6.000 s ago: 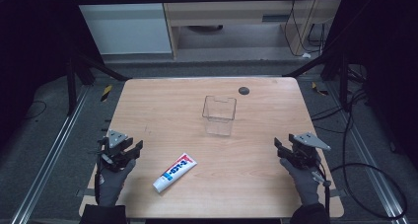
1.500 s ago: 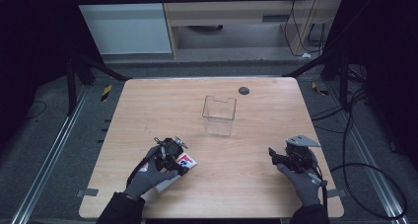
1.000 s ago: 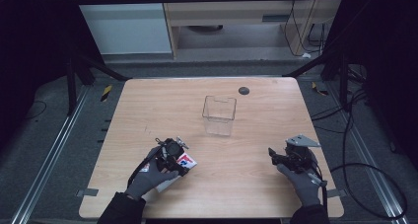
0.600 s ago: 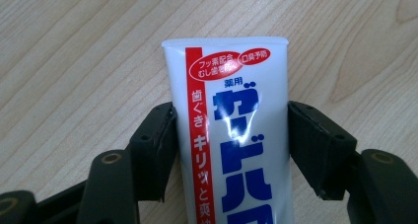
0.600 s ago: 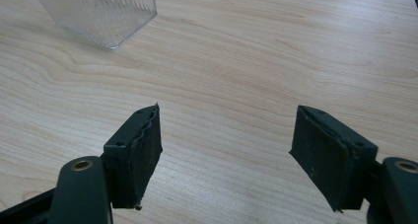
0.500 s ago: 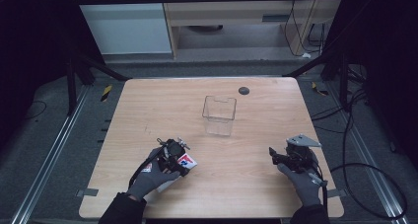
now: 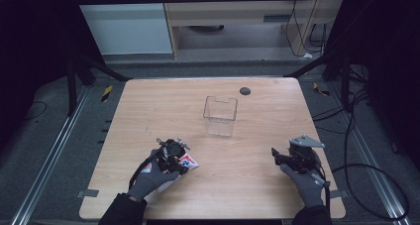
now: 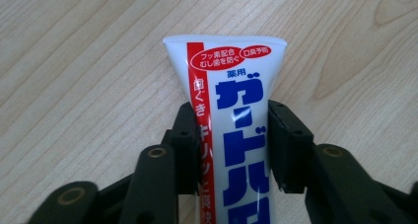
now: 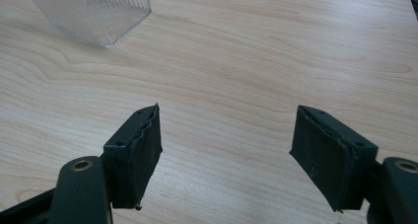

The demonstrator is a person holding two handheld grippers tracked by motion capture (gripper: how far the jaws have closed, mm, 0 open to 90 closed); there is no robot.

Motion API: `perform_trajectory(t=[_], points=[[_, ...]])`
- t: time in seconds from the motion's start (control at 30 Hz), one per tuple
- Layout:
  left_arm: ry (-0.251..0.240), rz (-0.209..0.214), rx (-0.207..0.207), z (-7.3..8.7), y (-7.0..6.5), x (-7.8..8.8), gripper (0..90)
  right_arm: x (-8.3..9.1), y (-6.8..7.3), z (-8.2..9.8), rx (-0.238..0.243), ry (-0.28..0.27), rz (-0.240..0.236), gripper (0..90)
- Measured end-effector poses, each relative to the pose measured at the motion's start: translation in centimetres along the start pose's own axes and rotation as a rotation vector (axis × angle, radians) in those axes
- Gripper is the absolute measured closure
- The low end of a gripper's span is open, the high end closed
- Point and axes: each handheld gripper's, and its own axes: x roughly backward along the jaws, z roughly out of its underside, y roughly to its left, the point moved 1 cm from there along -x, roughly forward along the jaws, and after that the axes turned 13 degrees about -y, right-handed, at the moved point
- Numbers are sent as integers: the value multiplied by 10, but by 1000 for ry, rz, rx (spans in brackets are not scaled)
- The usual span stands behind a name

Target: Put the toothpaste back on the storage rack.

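Left claw (image 8: 231,150) has just been closing and now pinches the tube (image 8: 236,135) by both sides; the tube lies flat near the worktop's (image 7: 148,106) front-left corner. Grasp looks made, so a lift should be next, likely toward the clear box (image 7: 220,116) mid-worktop. Right claw (image 9: 226,150) spread, empty, by the front-right edge.

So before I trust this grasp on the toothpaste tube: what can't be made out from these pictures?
- Toothpaste tube: its cap end, cut off by the bottom edge in the left gripper view; covered by the left gripper and hand in the high view.
- Small dark disc on the table: too small to identify, high view.
- Clear container: top cut off, right gripper view.
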Motion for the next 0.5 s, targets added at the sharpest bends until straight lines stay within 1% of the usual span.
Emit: perform_trajectory(t=[0.1, 0.17, 0.2, 0.27, 0.3, 0.33, 0.37, 0.4, 0.5], points=[[-5, 10, 9, 0, 1, 3, 668, 0, 0, 0, -3, -5, -1, 269], [-6, 28, 21, 1, 3, 5, 687, 0, -1, 0, -2, 1, -1, 268], [-7, 27, 16, 1, 4, 6, 693, 0, -1, 1, -7, 4, 0, 268], [-9, 24, 18, 2, 3, 7, 704, 0, -1, 1, -5, 6, 2, 268], [-17, 14, 10, 2, 2, 9, 709, 0, -1, 0, -9, 3, 0, 268], [-17, 14, 10, 2, 2, 9, 713, 0, -1, 0, -9, 3, 0, 268], [-33, 17, 10, 2, 2, 13, 716, 1, -2, 0, -11, -5, -1, 268], [-33, 17, 10, 2, 2, 13, 720, 1, -2, 0, -11, -5, -1, 268], [-64, 8, 10, -1, 2, 21, 725, 0, -3, 2, -5, 5, 2, 268]])
